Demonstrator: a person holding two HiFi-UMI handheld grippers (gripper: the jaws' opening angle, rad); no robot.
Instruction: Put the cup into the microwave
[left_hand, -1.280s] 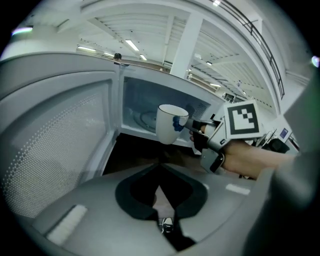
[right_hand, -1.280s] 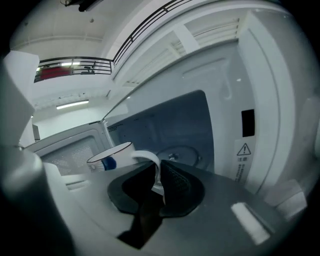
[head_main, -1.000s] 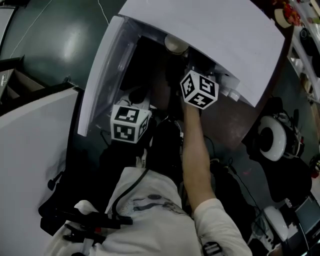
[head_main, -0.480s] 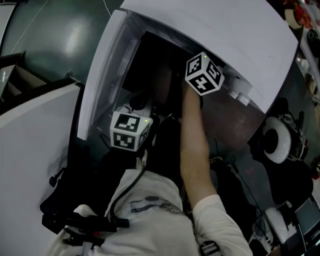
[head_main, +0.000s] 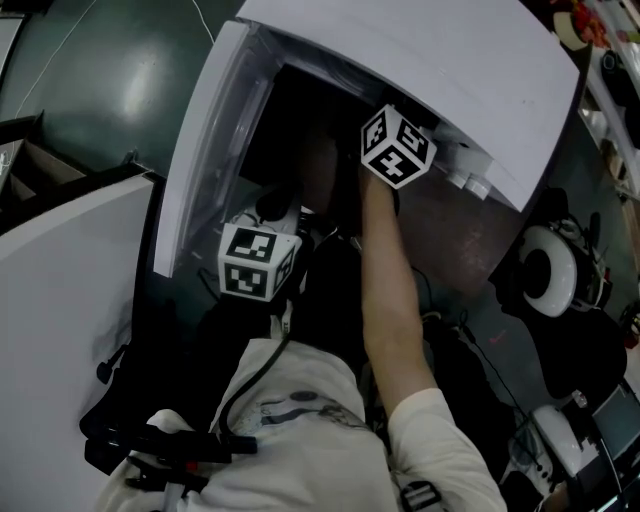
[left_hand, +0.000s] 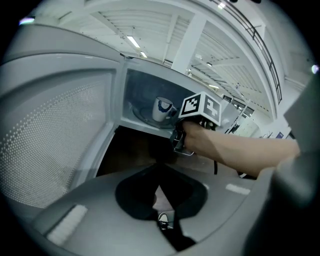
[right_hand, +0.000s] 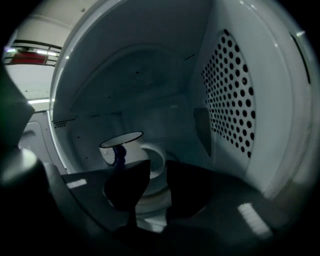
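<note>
The right claw (right_hand: 157, 170) is inside the microwave (right_hand: 235, 100). Its jaws have just been opening and now stand apart, holding nothing. The cup (right_hand: 121, 149) stands upright inside, at 10 o'clock from them. The left claw (left_hand: 159, 186) waits outside, closed and empty.

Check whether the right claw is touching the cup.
Cannot tell. In the right gripper view the right claw has just been opening, nothing between its jaws; one jaw's tip overlaps the cup, hiding any gap.
</note>
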